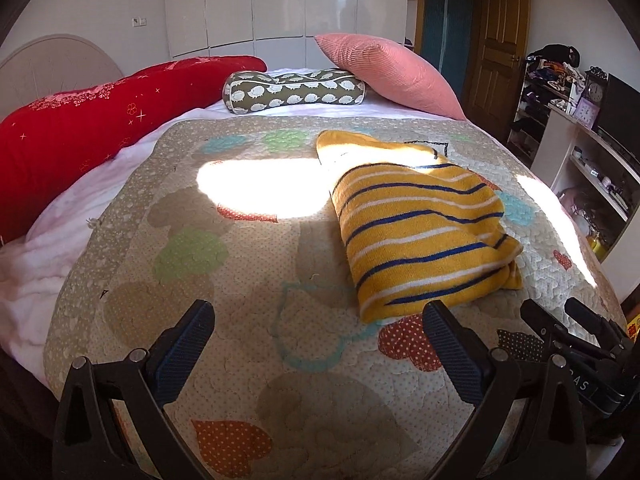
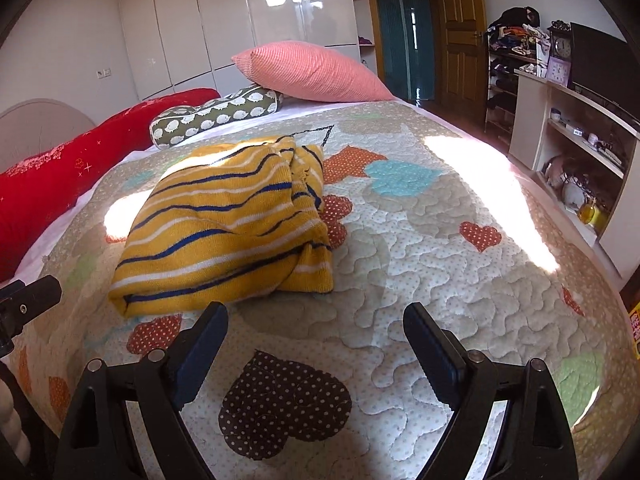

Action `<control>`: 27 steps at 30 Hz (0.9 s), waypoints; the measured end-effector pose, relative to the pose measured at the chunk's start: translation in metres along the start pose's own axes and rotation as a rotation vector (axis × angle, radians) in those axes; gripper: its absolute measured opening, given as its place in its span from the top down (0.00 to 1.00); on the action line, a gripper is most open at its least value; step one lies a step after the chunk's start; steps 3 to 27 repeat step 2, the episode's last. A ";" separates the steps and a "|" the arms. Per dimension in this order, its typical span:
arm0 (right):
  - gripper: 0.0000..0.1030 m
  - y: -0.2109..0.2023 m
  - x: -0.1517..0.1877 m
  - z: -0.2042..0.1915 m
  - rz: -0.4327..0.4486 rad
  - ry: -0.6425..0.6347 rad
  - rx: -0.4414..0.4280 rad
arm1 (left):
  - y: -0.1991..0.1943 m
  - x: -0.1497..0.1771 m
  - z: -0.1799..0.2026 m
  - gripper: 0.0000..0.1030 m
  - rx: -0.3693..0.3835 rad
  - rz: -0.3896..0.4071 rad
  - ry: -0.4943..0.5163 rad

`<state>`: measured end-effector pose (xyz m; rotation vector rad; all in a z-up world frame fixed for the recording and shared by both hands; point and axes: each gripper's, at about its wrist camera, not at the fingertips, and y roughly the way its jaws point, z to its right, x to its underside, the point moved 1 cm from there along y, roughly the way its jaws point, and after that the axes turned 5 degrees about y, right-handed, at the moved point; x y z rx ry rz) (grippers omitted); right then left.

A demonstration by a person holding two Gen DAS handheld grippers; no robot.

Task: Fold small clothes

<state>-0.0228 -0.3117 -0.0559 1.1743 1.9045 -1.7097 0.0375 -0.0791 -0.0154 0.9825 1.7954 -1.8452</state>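
Folded yellow striped garment (image 1: 420, 236) lying on a heart-patterned quilt (image 1: 192, 248).
Both the left gripper (image 1: 318, 326) and right gripper (image 2: 316, 326) gape wide, holding nothing; pink pillow (image 2: 308, 72), white wardrobe (image 2: 224, 20) and shelves (image 2: 576, 140) beyond.

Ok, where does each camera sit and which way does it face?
Left wrist: on the left hand-held gripper, angled down at the quilt; striped garment ahead-right; own open fingers, right hand-held gripper at right edge.
Right wrist: on the right hand-held gripper; garment ahead-left; own open fingers.
Shared: garment, quilt, pink pillow.
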 end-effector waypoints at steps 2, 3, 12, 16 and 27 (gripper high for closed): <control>0.11 -0.001 0.002 -0.003 -0.004 0.003 -0.008 | -0.002 0.000 0.002 0.00 -0.006 0.000 0.013; 0.11 -0.001 0.002 -0.003 -0.004 0.003 -0.008 | -0.002 0.000 0.002 0.00 -0.006 0.000 0.013; 0.11 -0.001 0.002 -0.003 -0.004 0.003 -0.008 | -0.002 0.000 0.002 0.00 -0.006 0.000 0.013; 0.11 -0.001 0.002 -0.003 -0.004 0.003 -0.008 | -0.002 0.000 0.002 0.00 -0.006 0.000 0.013; 0.11 -0.001 0.002 -0.003 -0.004 0.003 -0.008 | -0.002 0.000 0.002 0.00 -0.006 0.000 0.013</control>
